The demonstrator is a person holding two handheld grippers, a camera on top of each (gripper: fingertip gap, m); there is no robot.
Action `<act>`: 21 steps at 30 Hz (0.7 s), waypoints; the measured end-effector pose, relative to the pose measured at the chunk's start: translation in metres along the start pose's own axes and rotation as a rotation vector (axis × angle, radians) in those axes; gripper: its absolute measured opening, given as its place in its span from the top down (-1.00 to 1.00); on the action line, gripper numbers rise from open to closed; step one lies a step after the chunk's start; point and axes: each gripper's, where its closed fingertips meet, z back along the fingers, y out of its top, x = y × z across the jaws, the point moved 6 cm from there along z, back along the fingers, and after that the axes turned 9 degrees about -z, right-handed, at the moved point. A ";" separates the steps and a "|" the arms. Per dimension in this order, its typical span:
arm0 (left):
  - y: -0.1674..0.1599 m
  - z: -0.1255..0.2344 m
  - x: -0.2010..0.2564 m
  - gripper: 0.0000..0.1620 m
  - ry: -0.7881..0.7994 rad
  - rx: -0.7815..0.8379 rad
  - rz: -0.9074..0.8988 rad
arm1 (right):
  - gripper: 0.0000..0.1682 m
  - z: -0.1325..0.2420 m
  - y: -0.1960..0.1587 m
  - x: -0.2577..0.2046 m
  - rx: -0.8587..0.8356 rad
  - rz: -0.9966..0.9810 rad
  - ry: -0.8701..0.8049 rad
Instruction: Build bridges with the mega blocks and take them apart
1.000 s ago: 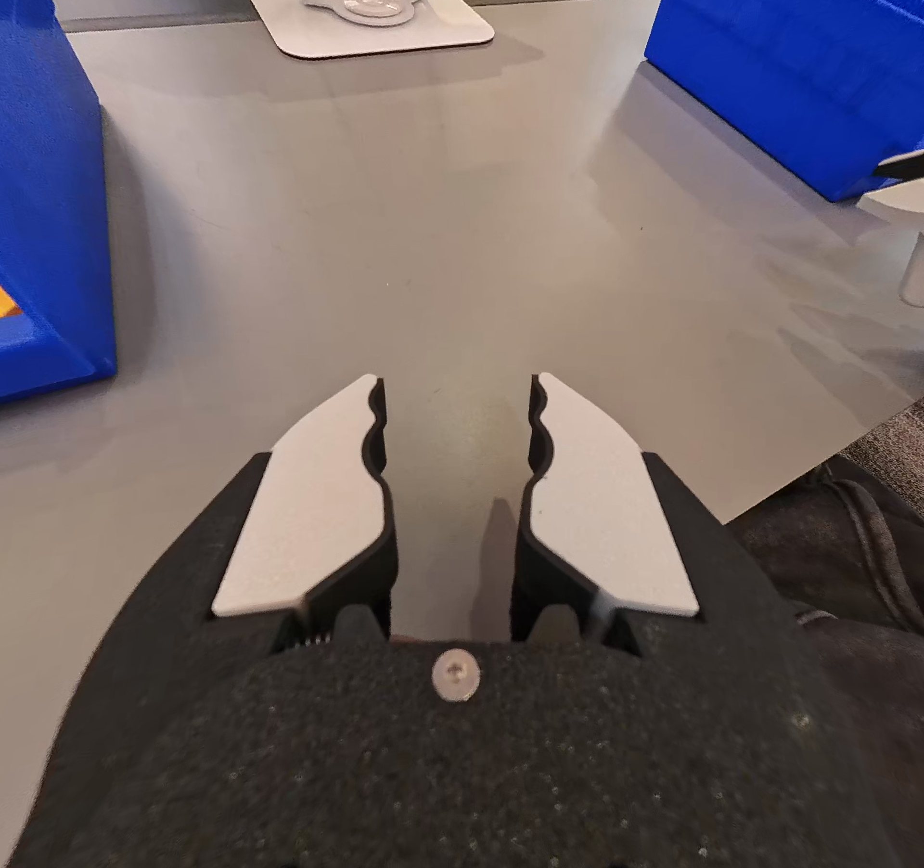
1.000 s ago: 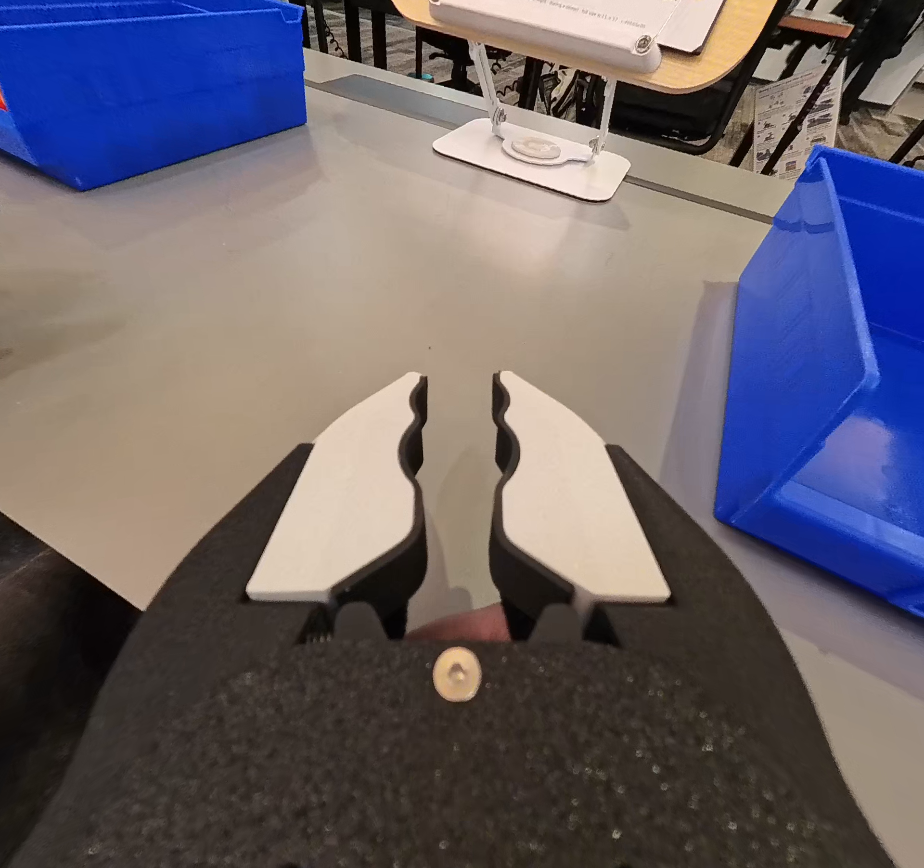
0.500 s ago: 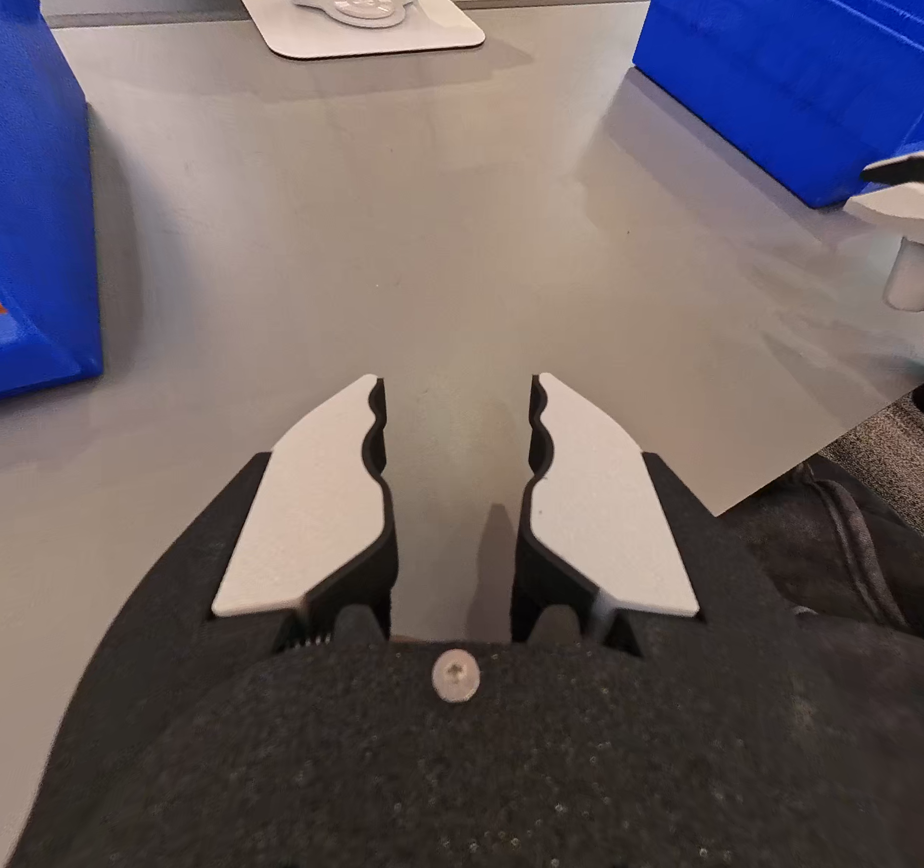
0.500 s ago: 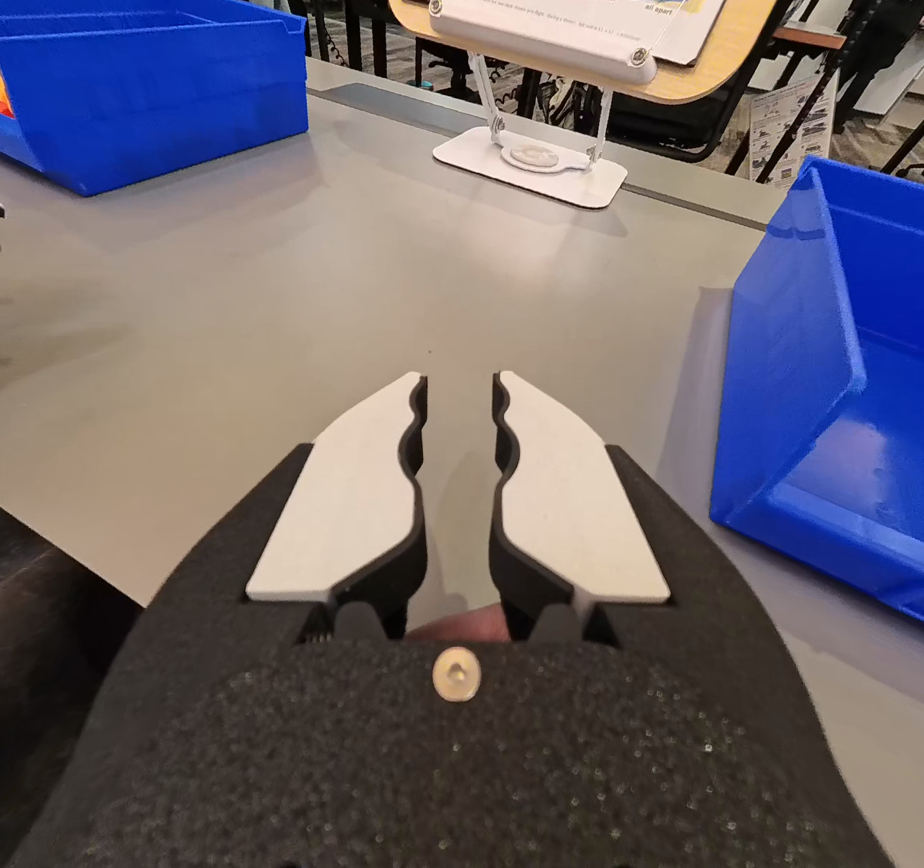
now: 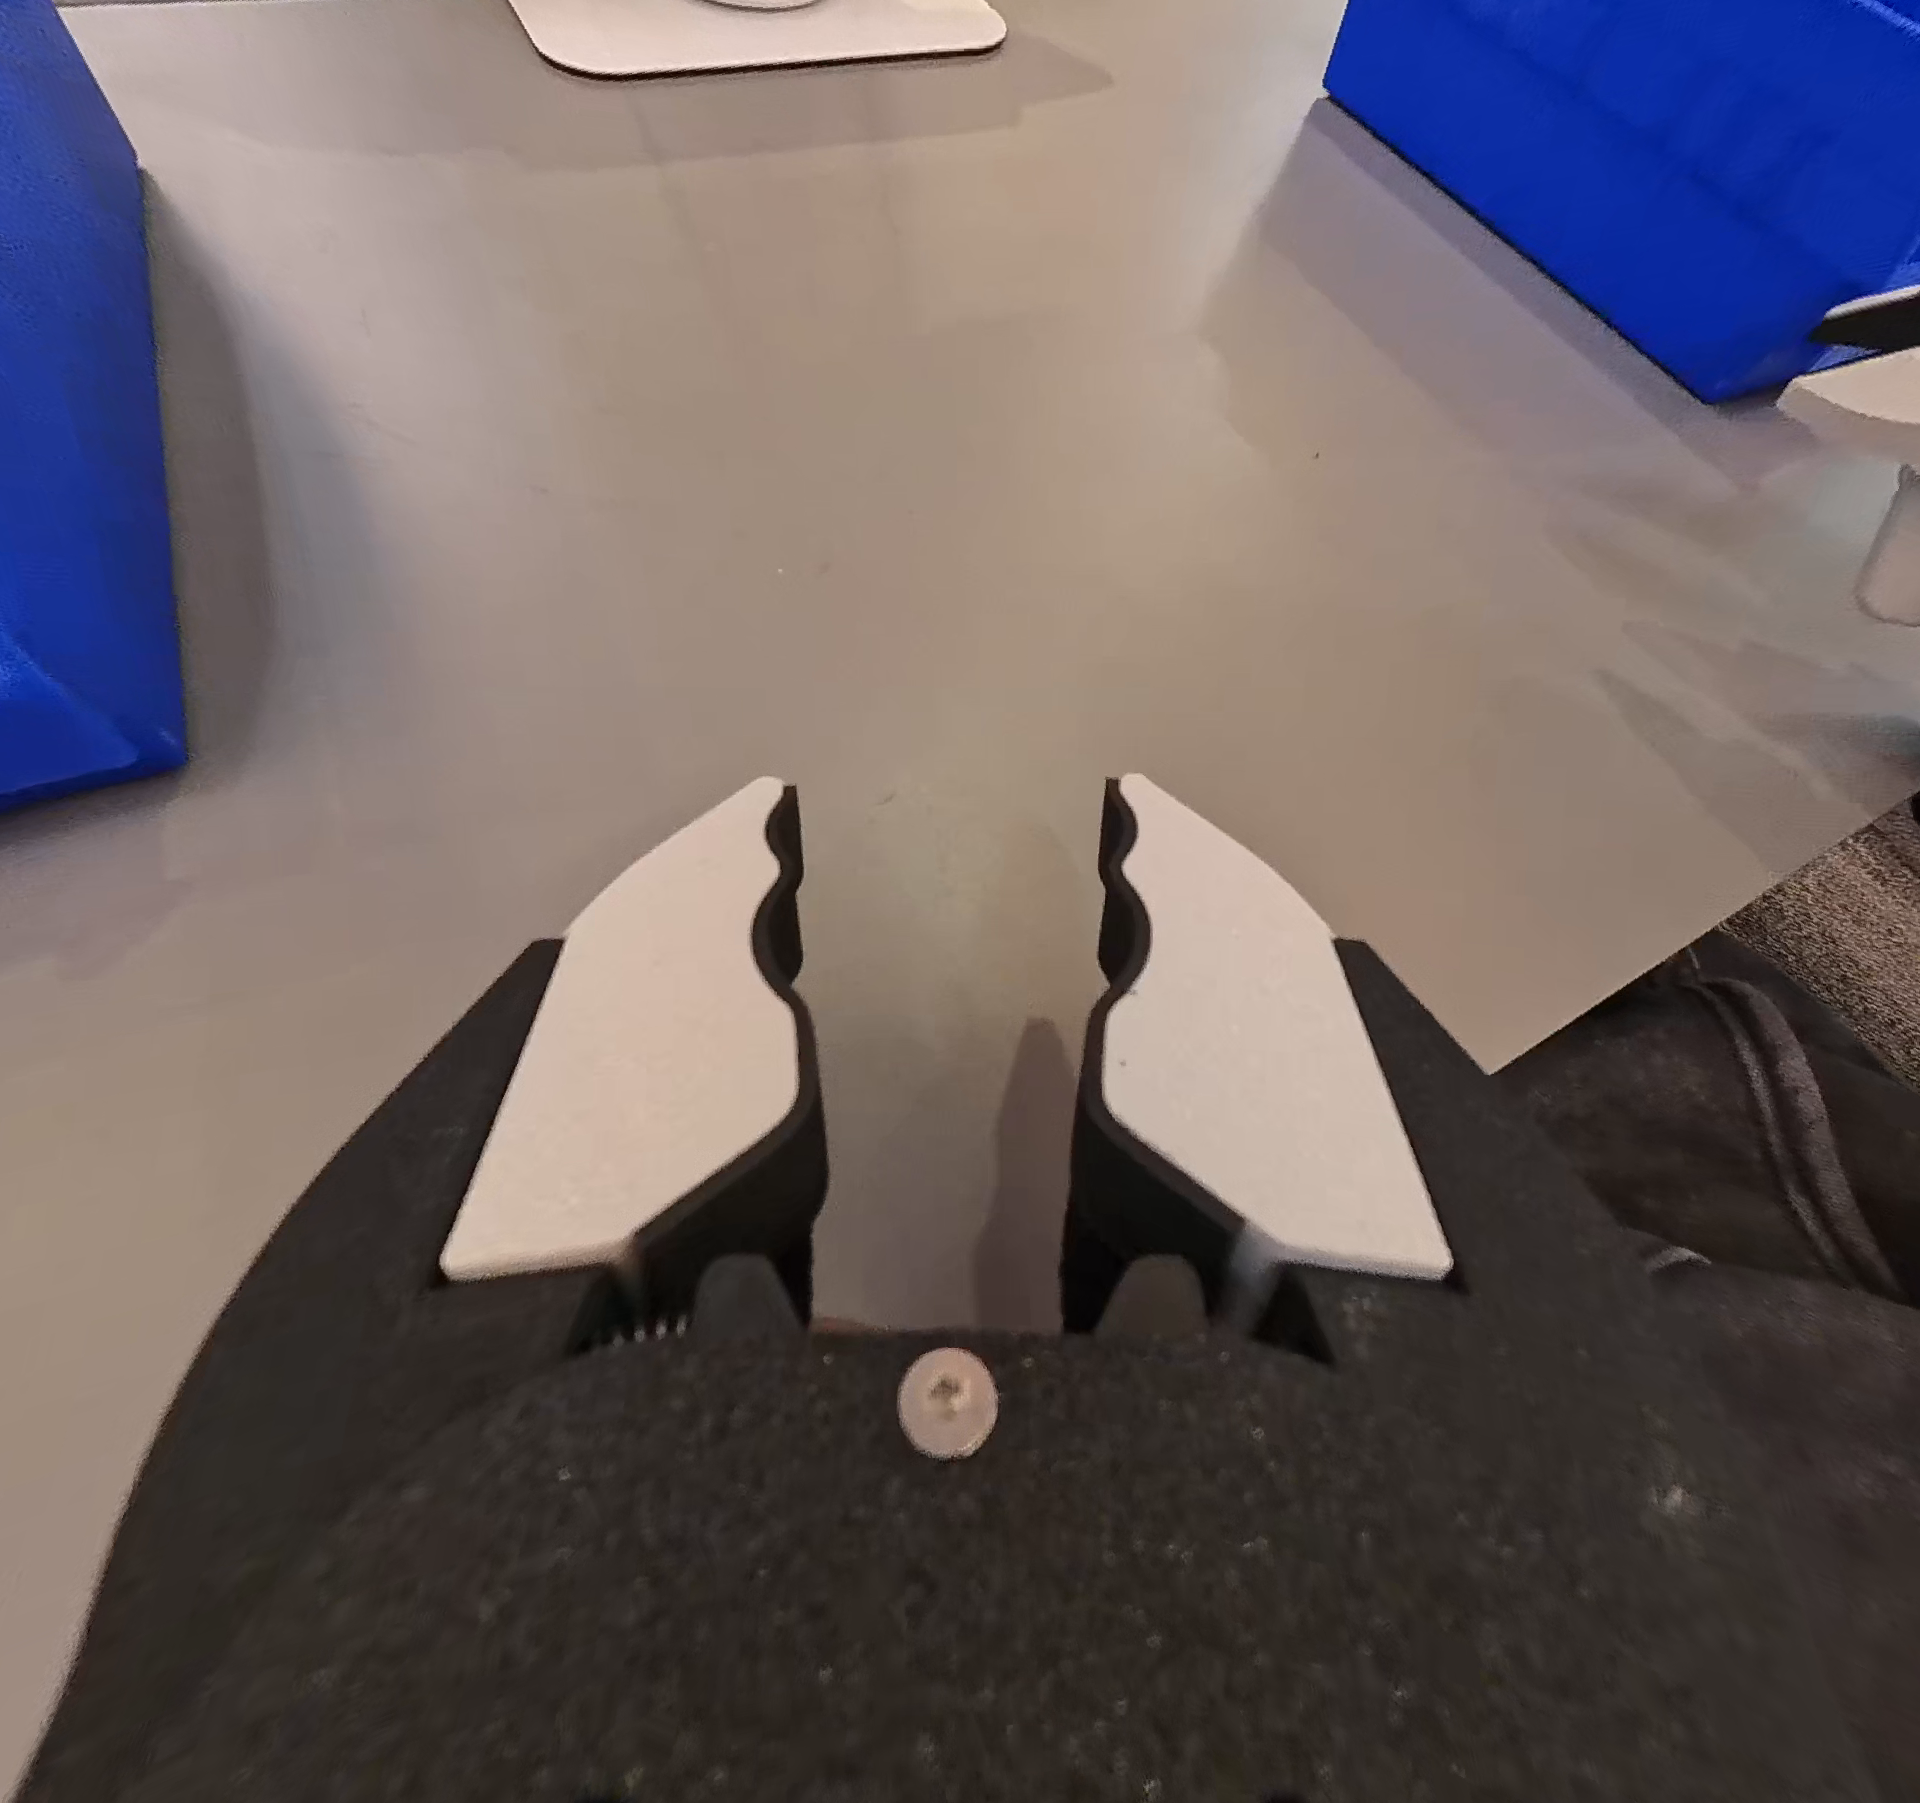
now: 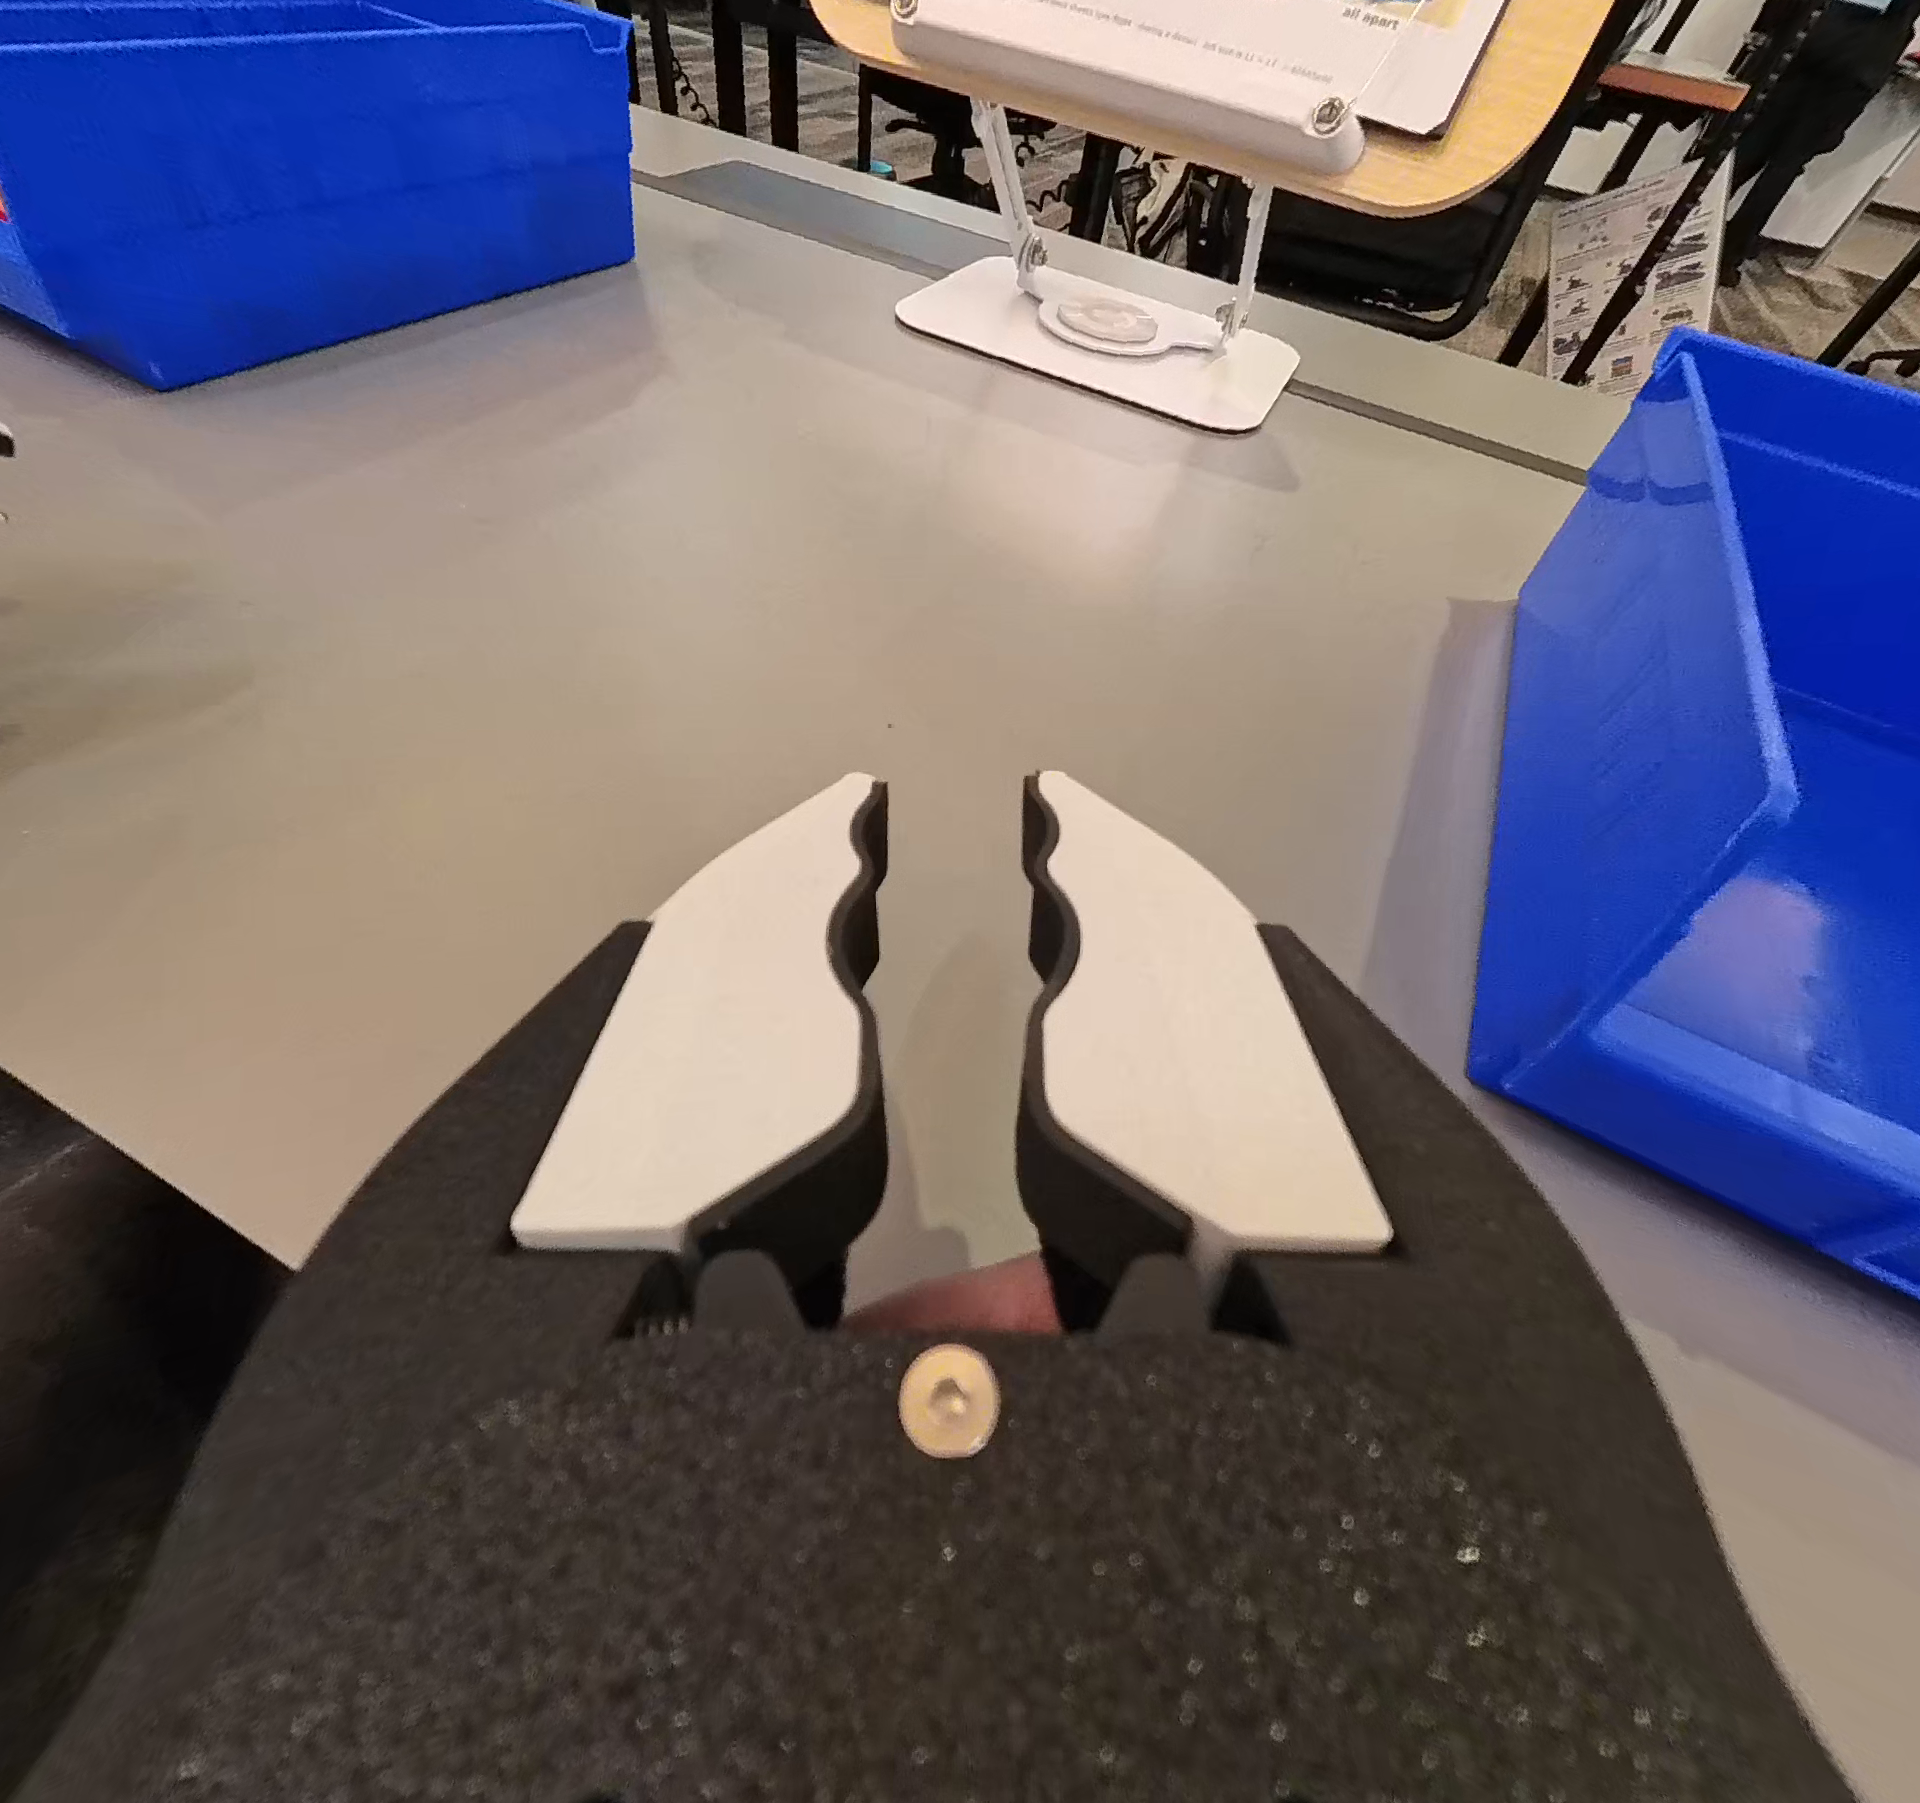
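Both the left tongs (image 5: 951, 797) and the right tongs (image 6: 956, 787) hover empty, parted, over the bare grey tabletop (image 5: 831, 403). No blocks show; presumably in the blue bins (image 6: 312, 143), so building seems unstarted.

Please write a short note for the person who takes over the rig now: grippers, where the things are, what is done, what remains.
Left gripper: open, empty, above the grey table.
Right gripper: open with a narrower gap, empty.
Blue bin at the left, second blue bin at the right, instruction stand at the far edge.
No blocks on the table; no bridge is in view.
Left to do: fetch blocks, probably from the bins, build, then take apart.
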 end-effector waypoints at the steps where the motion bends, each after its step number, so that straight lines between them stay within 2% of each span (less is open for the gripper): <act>1: 0.000 0.000 0.000 0.33 -0.001 -0.001 0.000 | 0.71 0.000 0.000 0.000 0.000 0.001 0.000; 21: 0.003 0.004 -0.001 0.32 -0.030 0.010 0.010 | 0.71 0.001 0.000 0.000 0.002 0.003 -0.004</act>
